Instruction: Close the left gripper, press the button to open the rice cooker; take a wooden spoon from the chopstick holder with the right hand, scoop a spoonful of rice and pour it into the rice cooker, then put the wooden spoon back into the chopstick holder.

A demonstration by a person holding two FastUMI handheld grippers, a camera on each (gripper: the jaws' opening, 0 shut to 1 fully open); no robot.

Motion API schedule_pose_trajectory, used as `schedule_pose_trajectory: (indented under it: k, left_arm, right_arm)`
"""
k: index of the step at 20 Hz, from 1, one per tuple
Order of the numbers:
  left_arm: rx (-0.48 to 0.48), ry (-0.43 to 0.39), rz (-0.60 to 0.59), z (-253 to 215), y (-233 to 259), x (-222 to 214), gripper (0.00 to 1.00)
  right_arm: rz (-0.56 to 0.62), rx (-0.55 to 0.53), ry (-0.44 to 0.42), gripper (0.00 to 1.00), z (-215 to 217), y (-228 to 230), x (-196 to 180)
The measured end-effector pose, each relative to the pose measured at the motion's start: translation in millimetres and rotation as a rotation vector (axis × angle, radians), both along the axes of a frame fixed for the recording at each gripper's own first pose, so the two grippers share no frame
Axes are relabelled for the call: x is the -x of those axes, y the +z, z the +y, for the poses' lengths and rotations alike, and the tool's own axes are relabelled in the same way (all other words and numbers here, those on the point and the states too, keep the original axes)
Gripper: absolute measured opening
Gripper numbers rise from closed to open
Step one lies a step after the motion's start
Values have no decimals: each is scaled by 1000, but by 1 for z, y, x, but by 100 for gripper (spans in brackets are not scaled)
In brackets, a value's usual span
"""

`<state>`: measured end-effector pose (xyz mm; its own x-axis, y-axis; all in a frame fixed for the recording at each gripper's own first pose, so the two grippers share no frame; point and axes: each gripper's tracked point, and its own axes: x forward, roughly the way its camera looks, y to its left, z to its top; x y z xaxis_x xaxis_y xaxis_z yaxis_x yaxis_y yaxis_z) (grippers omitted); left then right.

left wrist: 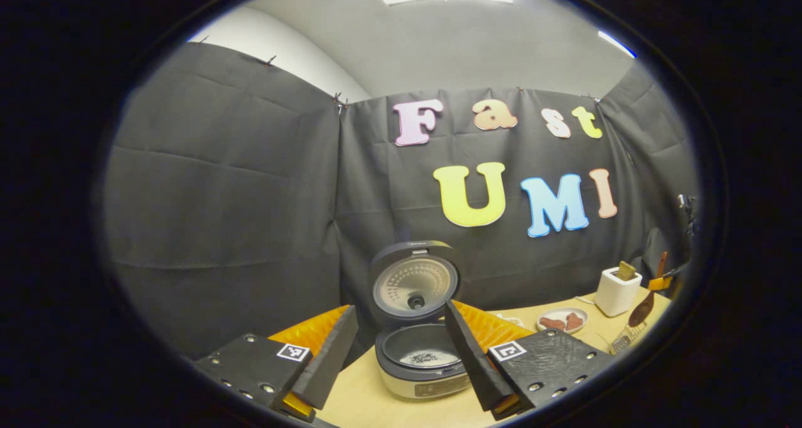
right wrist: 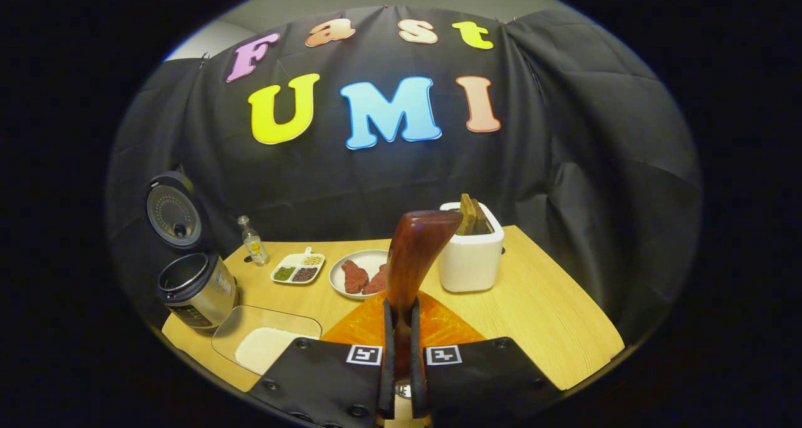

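The rice cooker [left wrist: 421, 359] stands open on the table straight ahead of my left gripper [left wrist: 401, 318], lid [left wrist: 413, 284] tipped up and some rice in its pot. The left gripper is open, nothing between its fingers, and hangs short of the cooker. My right gripper [right wrist: 401, 346] is shut on a dark wooden spoon [right wrist: 415, 252], which rises upright from between its fingers. The white chopstick holder [right wrist: 471, 259] stands just behind and right of the spoon, with other wooden utensils in it. In the left gripper view the spoon [left wrist: 644, 306] hangs beside the holder [left wrist: 617, 290].
A clear tray of rice [right wrist: 269, 343] lies near the table's front edge, right of the cooker [right wrist: 194, 287]. Behind it are a small bottle [right wrist: 253, 240], a divided dish of grains [right wrist: 297, 268] and a plate with meat [right wrist: 360, 274]. Black cloth walls close in the table.
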<state>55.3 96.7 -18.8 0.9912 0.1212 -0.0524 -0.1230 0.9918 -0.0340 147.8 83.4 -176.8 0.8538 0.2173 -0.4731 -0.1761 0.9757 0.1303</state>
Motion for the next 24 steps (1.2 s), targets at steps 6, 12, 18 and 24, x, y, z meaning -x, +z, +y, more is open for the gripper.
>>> schedule_pose_trajectory:
  k: [6,12,18,24]
  left_arm:
    - [9,35,12,30,-10,3,87]
    - [8,75,32,58,-23,4,87]
    - [0,97,59,78,-34,4,87]
    - [-4,105,91,95,-45,-4,87]
  right_arm:
    - [-36,-52,86,12,66,20,1]
    - [-19,-68,162,11,123,10,6]
    - [-16,-3,200,12,159,-25,12]
    - [-54,184,209,7,172,-67,12]
